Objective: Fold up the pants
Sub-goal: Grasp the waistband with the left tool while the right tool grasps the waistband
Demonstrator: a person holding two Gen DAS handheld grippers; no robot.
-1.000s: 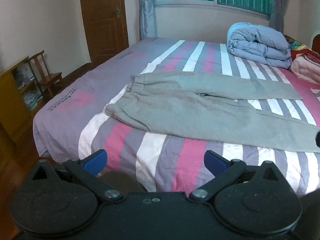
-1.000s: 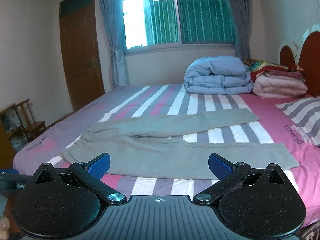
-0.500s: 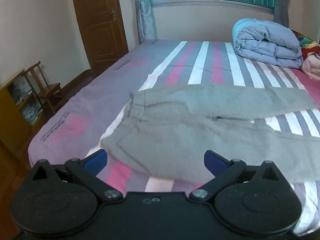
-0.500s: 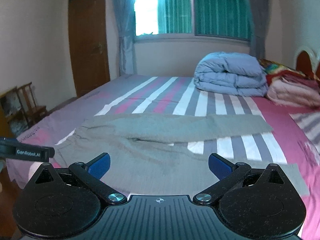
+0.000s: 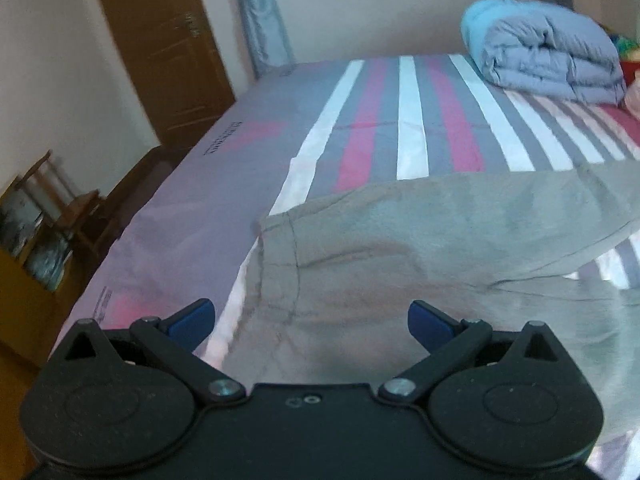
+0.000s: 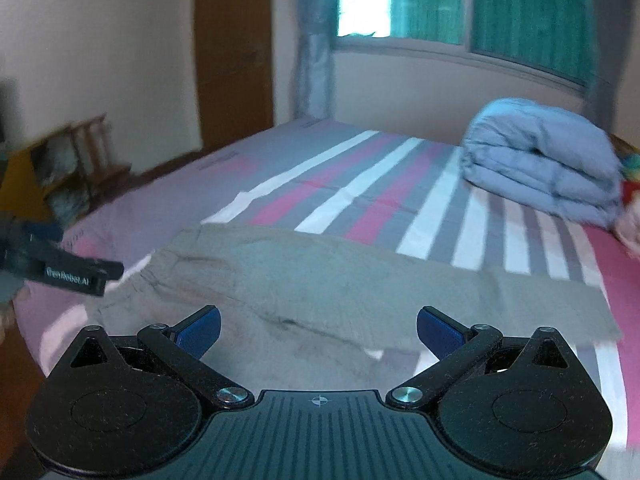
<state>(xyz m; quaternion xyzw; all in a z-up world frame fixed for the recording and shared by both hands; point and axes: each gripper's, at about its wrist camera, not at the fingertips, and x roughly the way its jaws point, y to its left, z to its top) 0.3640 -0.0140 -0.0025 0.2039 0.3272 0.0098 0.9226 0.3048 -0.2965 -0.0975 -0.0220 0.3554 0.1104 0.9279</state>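
Observation:
Grey pants (image 5: 420, 252) lie flat on the striped bed (image 5: 248, 184), waistband to the left, legs running right. My left gripper (image 5: 311, 322) is open and empty, just above the waistband end. In the right wrist view the pants (image 6: 320, 280) spread across the bed (image 6: 360, 184). My right gripper (image 6: 318, 330) is open and empty, over the crotch area where the legs split. The left gripper's body (image 6: 60, 268) shows at the left edge of the right wrist view, near the waistband.
A folded blue duvet (image 5: 548, 56) sits at the far right of the bed, also in the right wrist view (image 6: 540, 160). A wooden door (image 5: 160, 40), a small chair (image 5: 60, 200) and a cabinet (image 5: 24, 292) stand left of the bed.
Both grippers have moved forward and down toward the pants. The left one now hangs over the waistband, the right one over the crotch. Both stay open.

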